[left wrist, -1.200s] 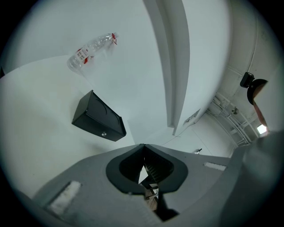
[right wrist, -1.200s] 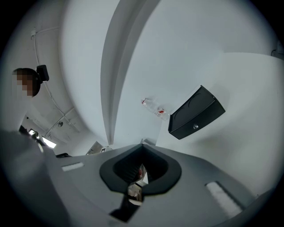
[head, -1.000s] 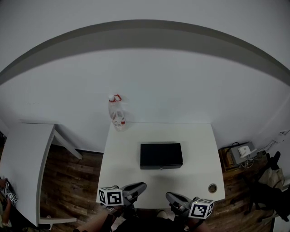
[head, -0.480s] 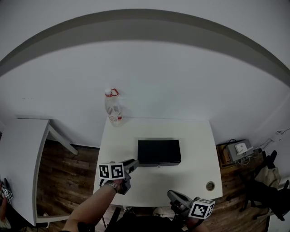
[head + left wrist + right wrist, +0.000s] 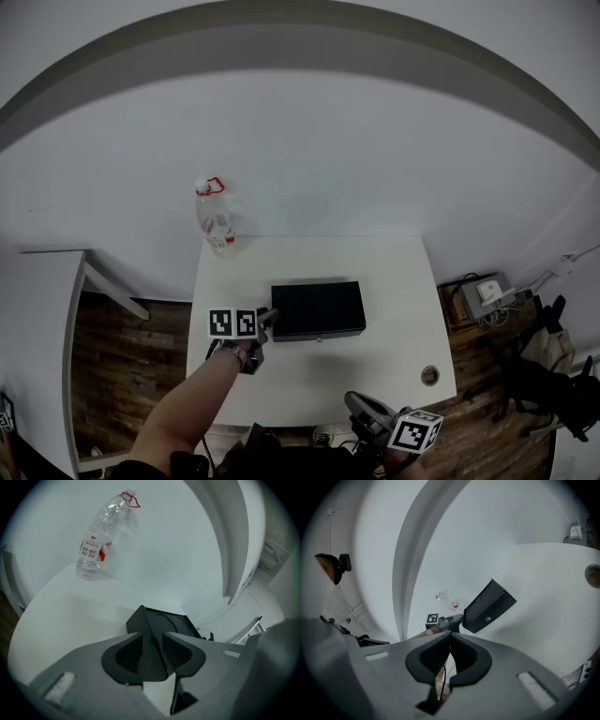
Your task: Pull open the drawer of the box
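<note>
A flat black box (image 5: 317,310) lies in the middle of the white table (image 5: 398,281), its drawer front with a small knob (image 5: 320,338) facing me. My left gripper (image 5: 263,323) is at the box's front left corner. In the left gripper view the jaws (image 5: 152,638) are opening, and the corner of the box (image 5: 165,620) stands between the pads without being pinched. My right gripper (image 5: 371,422) hangs shut and empty below the table's near edge. The right gripper view (image 5: 450,645) looks across at the box (image 5: 490,605) and the left gripper (image 5: 447,620).
A clear plastic bottle (image 5: 214,217) with a red cap ring stands at the table's back left corner, also seen from the left gripper as the bottle (image 5: 96,541). A round grommet hole (image 5: 429,376) sits near the front right corner. A second white table (image 5: 37,328) is at the left, floor clutter (image 5: 483,295) at the right.
My left gripper has travelled from the table's near edge forward to the box's front left corner, with the arm stretched out. The right gripper has stayed low at the near edge.
</note>
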A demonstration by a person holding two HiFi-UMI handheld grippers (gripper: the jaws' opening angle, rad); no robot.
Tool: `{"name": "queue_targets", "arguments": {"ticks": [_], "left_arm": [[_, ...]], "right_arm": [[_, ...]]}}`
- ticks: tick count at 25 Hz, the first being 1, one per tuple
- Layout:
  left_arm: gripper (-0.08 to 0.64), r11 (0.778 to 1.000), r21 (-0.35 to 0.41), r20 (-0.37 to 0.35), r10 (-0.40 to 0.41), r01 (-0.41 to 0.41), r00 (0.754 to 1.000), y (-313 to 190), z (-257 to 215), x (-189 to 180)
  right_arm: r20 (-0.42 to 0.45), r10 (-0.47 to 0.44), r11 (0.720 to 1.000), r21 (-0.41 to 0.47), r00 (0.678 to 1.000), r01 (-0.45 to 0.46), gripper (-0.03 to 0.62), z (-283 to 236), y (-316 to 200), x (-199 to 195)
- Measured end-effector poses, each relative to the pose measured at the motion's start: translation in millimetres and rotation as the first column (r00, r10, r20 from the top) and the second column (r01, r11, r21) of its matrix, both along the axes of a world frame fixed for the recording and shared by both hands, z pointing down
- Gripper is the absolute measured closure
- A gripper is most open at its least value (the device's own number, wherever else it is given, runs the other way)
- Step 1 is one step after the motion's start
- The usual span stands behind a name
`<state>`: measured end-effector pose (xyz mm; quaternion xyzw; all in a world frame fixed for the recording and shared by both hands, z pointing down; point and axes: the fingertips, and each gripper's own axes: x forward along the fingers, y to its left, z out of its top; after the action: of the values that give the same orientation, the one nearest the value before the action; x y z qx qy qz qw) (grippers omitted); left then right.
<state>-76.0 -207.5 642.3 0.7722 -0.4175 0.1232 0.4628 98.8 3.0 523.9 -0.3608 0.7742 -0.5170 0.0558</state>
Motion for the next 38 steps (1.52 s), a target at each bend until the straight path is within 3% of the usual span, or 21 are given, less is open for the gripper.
{"name": "queue_targets", "arguments": {"ticks": [7,12,20,30,38], "left_arm": [[0.411,0.997,-0.044,0.023,0.066,-0.065,0.998,-10.1,13.7,11.1],[0.404,0.993,-0.065,-0.006,0.099,-0.099,0.995,-10.6,15.2,13.4],[0.4,0.99,-0.08,-0.021,0.113,-0.115,0.993,-10.5,15.9,15.5],[0.399,0.987,-0.096,-0.022,0.124,-0.126,0.992,-9.9,16.4,16.3],[0.397,0.987,-0.097,-0.033,0.124,-0.127,0.992,-10.8,16.7,15.4]], "right_arm": [[-0.004,0.025,1.0,-0.017,1.0,-0.025,0.586,10.2,-4.3,1.4],[-0.018,0.006,0.999,-0.032,1.0,-0.006,0.586,22.4,-19.2,-7.6],[-0.162,-0.049,0.989,-0.149,0.986,0.024,0.519,94.4,-79.6,-16.7],[-0.365,-0.138,0.965,-0.257,0.921,0.042,0.486,155.1,-128.7,-27.8],[-0.364,-0.145,0.96,-0.276,0.92,0.042,0.474,160.8,-130.9,-28.3]]}}
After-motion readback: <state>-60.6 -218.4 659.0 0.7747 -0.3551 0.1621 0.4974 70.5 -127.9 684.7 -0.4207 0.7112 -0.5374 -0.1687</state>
